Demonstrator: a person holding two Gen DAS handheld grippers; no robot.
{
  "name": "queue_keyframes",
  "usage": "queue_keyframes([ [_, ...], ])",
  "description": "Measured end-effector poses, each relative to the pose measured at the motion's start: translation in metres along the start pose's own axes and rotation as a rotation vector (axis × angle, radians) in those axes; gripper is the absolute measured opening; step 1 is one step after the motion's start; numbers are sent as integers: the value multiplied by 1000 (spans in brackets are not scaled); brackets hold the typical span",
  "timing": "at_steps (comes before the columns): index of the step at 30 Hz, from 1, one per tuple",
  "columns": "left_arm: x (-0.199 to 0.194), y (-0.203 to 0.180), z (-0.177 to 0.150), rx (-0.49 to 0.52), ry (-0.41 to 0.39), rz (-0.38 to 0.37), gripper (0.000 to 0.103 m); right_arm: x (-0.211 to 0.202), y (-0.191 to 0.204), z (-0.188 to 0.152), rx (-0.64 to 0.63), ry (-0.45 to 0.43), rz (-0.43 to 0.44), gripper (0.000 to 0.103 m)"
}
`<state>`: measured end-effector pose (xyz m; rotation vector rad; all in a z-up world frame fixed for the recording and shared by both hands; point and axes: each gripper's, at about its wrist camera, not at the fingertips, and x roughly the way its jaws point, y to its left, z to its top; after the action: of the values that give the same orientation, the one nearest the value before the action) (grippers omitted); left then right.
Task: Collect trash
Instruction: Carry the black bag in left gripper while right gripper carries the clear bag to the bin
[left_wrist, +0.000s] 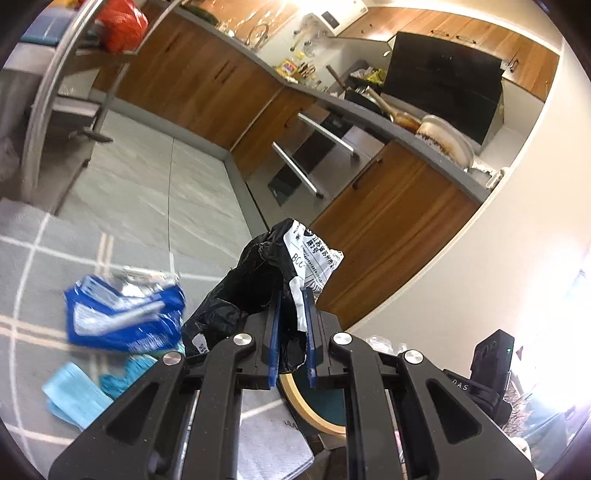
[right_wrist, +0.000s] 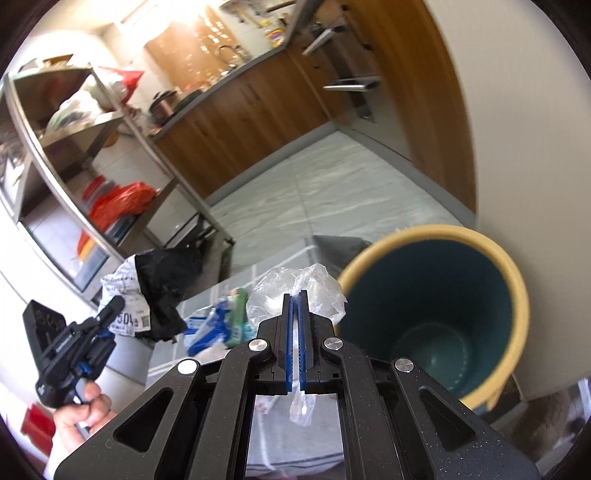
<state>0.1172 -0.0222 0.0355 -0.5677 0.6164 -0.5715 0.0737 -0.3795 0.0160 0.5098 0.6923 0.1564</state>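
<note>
My left gripper (left_wrist: 292, 295) is shut on a crumpled black mailer bag with a white label (left_wrist: 266, 280), held in the air; it also shows in the right wrist view (right_wrist: 159, 288), at the left. My right gripper (right_wrist: 294, 299) is shut on a clear crumpled plastic wrap (right_wrist: 314, 288), just left of the dark teal trash bin with a tan rim (right_wrist: 517, 295). The bin rim shows below the left gripper (left_wrist: 299, 406). A blue wrapper (left_wrist: 122, 317) and light blue gloves or cloth (left_wrist: 74, 398) lie on the grey rug (left_wrist: 29, 280).
Wooden kitchen cabinets (left_wrist: 388, 236) and an oven with steel handles (left_wrist: 314, 155) stand across the grey tile floor (left_wrist: 166, 192). A metal shelf rack (right_wrist: 74, 122) holds red bags. A white wall (left_wrist: 480, 288) runs on the right.
</note>
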Motion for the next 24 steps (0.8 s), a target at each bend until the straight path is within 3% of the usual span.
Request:
queue_keyframes([
  [4, 3, 0, -6, 7, -9, 26, 10, -2, -21, -6, 38, 3, -24, 4],
  [11, -22, -12, 14, 60, -48, 64, 10, 0, -24, -7, 75, -3, -24, 3],
  [16, -17, -37, 21, 104, -38, 41, 10, -4, -21, -6, 58, -13, -29, 4],
  [24, 31, -99, 5, 184, 53, -45, 10, -17, -34, -7, 86, -35, -58, 4],
])
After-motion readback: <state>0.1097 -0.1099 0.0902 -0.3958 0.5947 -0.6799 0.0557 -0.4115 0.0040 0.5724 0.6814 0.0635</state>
